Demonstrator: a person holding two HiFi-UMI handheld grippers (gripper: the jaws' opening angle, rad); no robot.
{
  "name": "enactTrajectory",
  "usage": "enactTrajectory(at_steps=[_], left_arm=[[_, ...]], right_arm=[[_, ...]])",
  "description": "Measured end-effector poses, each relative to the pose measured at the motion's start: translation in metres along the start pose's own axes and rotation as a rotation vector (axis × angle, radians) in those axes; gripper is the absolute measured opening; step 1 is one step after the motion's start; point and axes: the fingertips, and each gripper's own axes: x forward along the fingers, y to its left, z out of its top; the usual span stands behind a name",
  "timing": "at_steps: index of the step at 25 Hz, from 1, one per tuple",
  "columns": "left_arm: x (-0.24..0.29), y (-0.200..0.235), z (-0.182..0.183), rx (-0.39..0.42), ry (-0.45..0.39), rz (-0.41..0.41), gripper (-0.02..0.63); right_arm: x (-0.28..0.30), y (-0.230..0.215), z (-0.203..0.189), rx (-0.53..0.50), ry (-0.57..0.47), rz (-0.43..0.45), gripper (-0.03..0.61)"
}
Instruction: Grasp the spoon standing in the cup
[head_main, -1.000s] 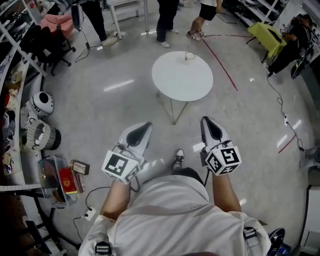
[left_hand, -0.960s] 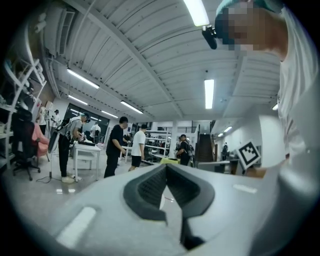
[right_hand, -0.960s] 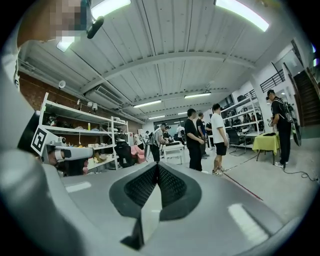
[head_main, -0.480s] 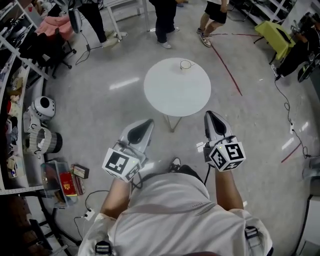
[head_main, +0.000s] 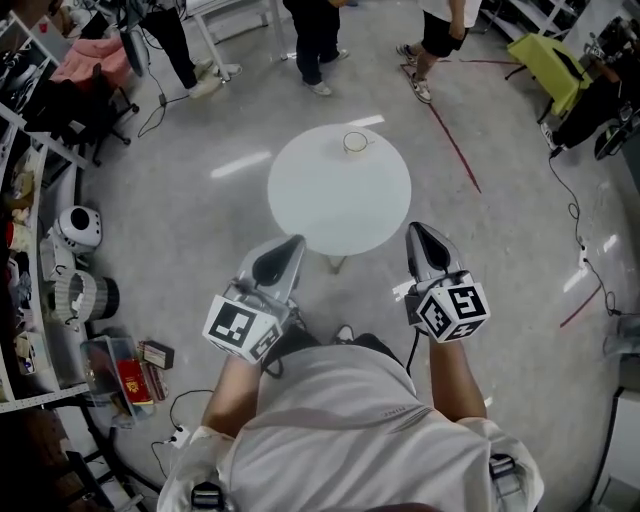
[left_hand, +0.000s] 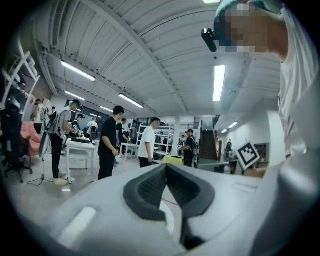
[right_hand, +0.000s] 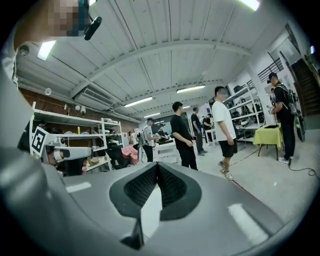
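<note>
A small pale cup (head_main: 355, 142) stands near the far edge of a round white table (head_main: 330, 205) in the head view; the spoon in it is too small to make out. Both grippers are held low in front of the person's body, short of the table's near edge. My left gripper (head_main: 292, 243) (left_hand: 166, 166) has its jaws closed tip to tip with nothing between them. My right gripper (head_main: 415, 230) (right_hand: 157, 164) is likewise shut and empty. Neither gripper view shows the cup or the table.
Several people (head_main: 315, 40) stand beyond the table. Shelving (head_main: 30, 90) lines the left side, with a white rounded device (head_main: 75, 228) and boxes (head_main: 130, 365) on the floor. A yellow-green covered table (head_main: 550, 60) stands far right. Cables and a red floor line (head_main: 455, 145) cross the floor.
The table and cup have slid down and left in the head view, so they are closer now. Both grippers stay shut in the same place before the body.
</note>
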Motion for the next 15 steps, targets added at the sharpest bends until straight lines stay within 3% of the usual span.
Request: enactTrajectory(at_steps=[6,15], left_arm=[[0.043,0.055,0.0,0.001,-0.003,-0.063,0.003],[0.098,0.182,0.018,-0.045,0.008,-0.182,0.003]], right_arm=[[0.058,-0.016,0.002,-0.008,0.02,-0.041,0.005],[0.182,-0.011,0.027,-0.02,0.038,-0.146,0.005]])
